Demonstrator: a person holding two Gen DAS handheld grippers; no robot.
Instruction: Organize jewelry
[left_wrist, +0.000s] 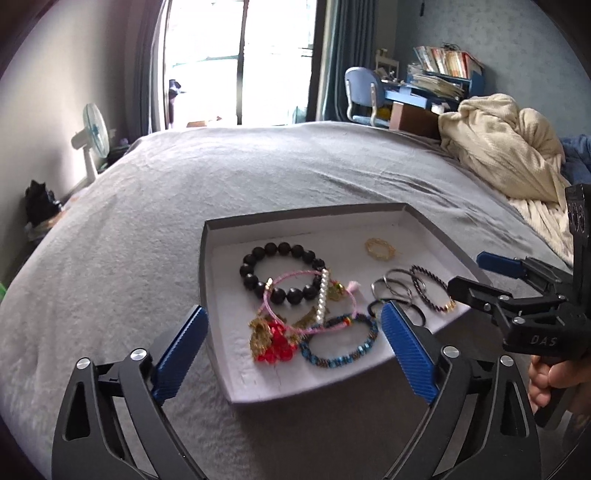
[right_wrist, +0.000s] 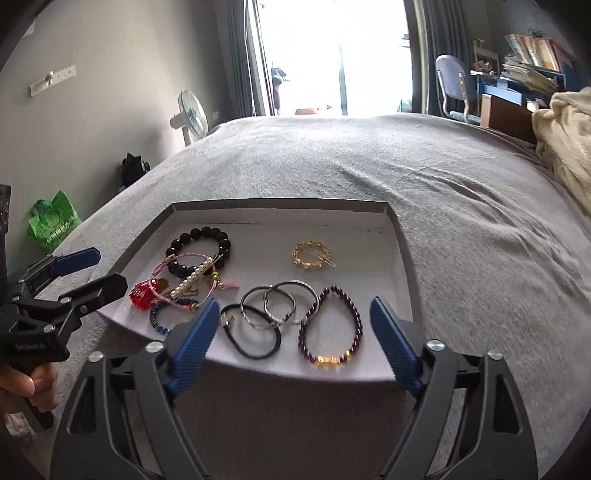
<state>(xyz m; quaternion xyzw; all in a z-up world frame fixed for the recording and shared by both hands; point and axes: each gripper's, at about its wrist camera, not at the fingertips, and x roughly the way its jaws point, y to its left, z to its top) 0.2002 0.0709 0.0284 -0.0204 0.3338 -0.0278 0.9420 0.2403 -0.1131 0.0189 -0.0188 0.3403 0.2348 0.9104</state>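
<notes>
Tangled bracelets (left_wrist: 295, 314) beside hair ties (right_wrist: 255, 332)

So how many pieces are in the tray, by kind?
All in the tray:
Beaded bracelets: 3, black, purple, blue
Pink cord bracelet: 1
Gold wreath clip: 1
Pearl clip: 1
Silver hoops: 2
Black hair tie: 1
Red bead charm: 1
Total: 10
</notes>
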